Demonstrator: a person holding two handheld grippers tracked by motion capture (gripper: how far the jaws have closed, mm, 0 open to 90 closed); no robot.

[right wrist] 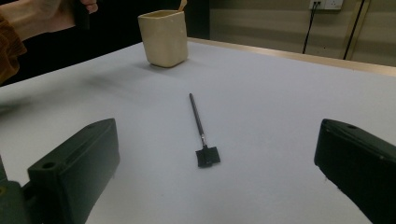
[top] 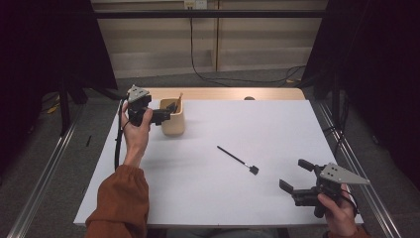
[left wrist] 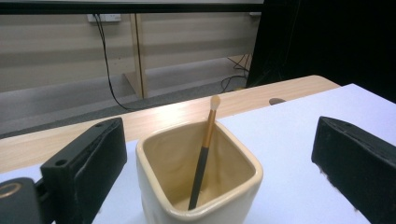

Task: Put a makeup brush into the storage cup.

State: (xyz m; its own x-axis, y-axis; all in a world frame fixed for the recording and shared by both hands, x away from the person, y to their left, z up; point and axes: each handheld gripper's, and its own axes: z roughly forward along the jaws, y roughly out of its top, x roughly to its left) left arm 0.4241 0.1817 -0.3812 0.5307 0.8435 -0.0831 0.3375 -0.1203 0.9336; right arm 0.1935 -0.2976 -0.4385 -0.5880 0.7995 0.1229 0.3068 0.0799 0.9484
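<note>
My left gripper (top: 166, 113) hangs at the near-left side of the cream cup (left wrist: 198, 179), its jaws wide apart with the cup's mouth between them and nothing pinched. In the left gripper view the jaws flank the cup without touching it.

Inside the cup stands a small brush (left wrist: 203, 156), its black handle planted in the bottom and its gold shaft leaning up toward the far rim, pale tip uppermost and clear of the cup's edge. Its long axis runs nearly upright, tilted slightly to the right and away from me.

My right gripper (top: 296, 177) rests at the near-right corner of the white sheet (top: 237, 129), jaws spread and empty. Ahead of it lies a second, black brush (right wrist: 201, 130) flat on the sheet, well apart from the cup. From above, its thin handle end points up-left toward the cup and its square black head toward my right gripper.

The white sheet covers a light wooden table (top: 223, 93), whose bare strip shows along the far edge. Beyond are a grey floor, a pale wall with trailing black cables, and dark curtains on both sides.
</note>
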